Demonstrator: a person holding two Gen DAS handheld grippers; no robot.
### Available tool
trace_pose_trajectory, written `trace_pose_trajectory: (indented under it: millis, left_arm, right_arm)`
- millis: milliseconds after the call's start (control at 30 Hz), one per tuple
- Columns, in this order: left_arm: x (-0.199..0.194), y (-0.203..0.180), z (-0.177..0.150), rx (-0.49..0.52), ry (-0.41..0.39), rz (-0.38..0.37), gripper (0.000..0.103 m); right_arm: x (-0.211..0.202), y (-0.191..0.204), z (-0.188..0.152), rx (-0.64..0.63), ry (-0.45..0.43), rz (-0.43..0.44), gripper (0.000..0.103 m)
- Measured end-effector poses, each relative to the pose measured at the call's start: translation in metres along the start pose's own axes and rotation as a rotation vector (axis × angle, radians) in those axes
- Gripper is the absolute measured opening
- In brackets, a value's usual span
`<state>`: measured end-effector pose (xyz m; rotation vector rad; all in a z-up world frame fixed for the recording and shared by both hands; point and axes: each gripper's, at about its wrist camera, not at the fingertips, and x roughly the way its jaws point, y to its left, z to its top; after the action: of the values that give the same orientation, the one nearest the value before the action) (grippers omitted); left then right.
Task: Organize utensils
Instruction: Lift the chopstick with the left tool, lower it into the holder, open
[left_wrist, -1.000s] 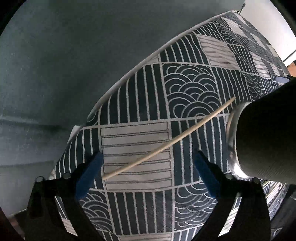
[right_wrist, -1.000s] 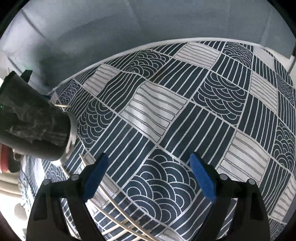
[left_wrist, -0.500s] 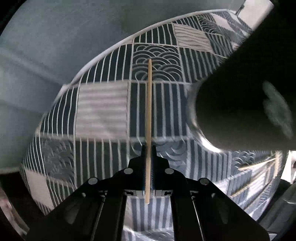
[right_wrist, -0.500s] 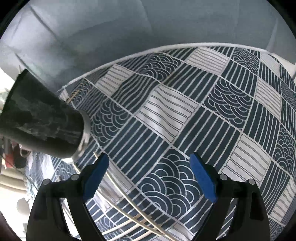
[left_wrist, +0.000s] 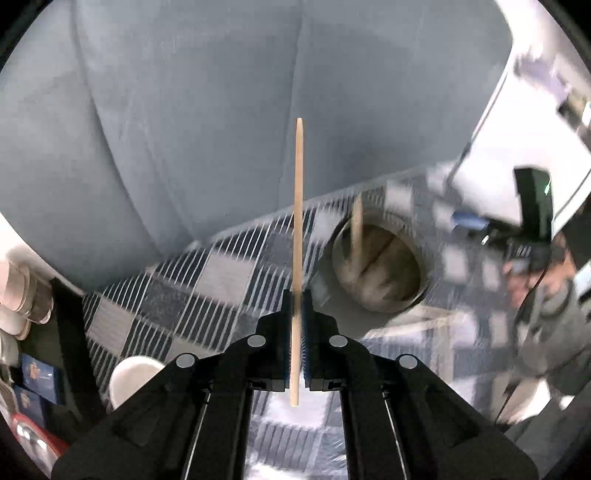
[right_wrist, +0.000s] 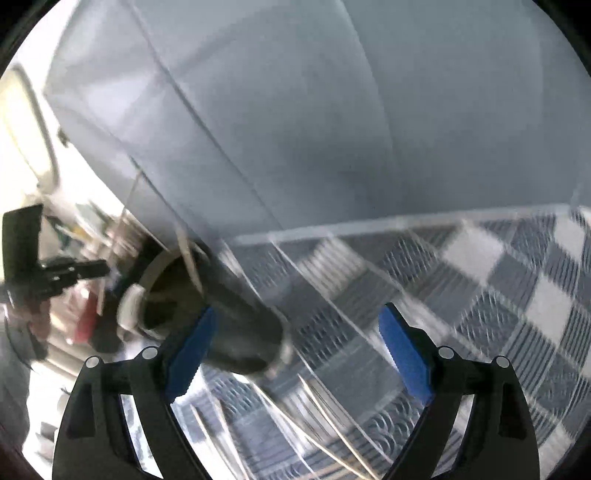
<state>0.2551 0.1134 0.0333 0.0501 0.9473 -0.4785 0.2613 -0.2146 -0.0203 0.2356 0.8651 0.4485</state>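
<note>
Grey upholstery (left_wrist: 192, 122) is filling the background, and a patterned blue-and-white cloth (left_wrist: 207, 280) is covering the desk below it.

Left wrist view, left to right: a white cup (left_wrist: 129, 376) is standing at the lower left edge of the cloth. The left claw (left_wrist: 296, 332) is clamping its two blue pads together on one wooden chopstick (left_wrist: 298, 206), which is pointing straight forward from the claw, its tapered tip lying over the upholstery. Just right of the held chopstick, a metal cup (left_wrist: 380, 269) is showing its open mouth toward the camera; one more stick (left_wrist: 356, 232) is standing inside it, blurred. The other claw is appearing at the far right, blurred.

Right wrist view, left to right: the same metal cup (right_wrist: 221, 317) is lying near the left blue pad, whether touching it cannot be told. The right claw (right_wrist: 295, 343) is standing wide apart, gripping nothing. Several loose chopsticks (right_wrist: 332, 424) are lying on the cloth between and below the pads; blur is preventing an exact count.
</note>
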Motion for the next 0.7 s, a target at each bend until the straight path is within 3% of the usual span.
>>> trace_pose_trajectory:
  millis: [33, 67, 133, 233, 433, 567, 700]
  left_arm:
    - [-0.006, -0.008, 0.003, -0.017, -0.05, -0.006, 0.005]
    - [-0.011, -0.017, 0.006, -0.03, -0.097, -0.022, 0.005]
    - [-0.014, -0.028, 0.013, -0.056, -0.175, -0.036, 0.005]
    - [-0.007, -0.048, 0.013, -0.092, -0.257, -0.064, 0.005]
    - [0.028, -0.067, 0.003, -0.178, -0.376, -0.09, 0.005]
    - [0.035, -0.08, -0.014, -0.142, -0.508, 0.023, 0.005]
    - [0.045, -0.084, -0.03, -0.142, -0.568, 0.1, 0.005]
  right_arm:
    - [-0.004, 0.006, 0.007, -0.017, -0.019, 0.019, 0.065]
    - [-0.008, 0.016, 0.015, -0.048, -0.036, 0.044, 0.059]
    - [-0.012, 0.032, 0.024, -0.103, -0.05, 0.072, 0.033]
    - [-0.012, 0.051, 0.031, -0.185, -0.041, 0.088, 0.011]
    - [0.003, 0.071, 0.03, -0.256, -0.014, 0.097, 0.008]
    - [0.016, 0.076, 0.027, -0.271, -0.007, 0.104, 0.011]
    - [0.027, 0.074, 0.021, -0.259, -0.018, 0.12, 0.012]
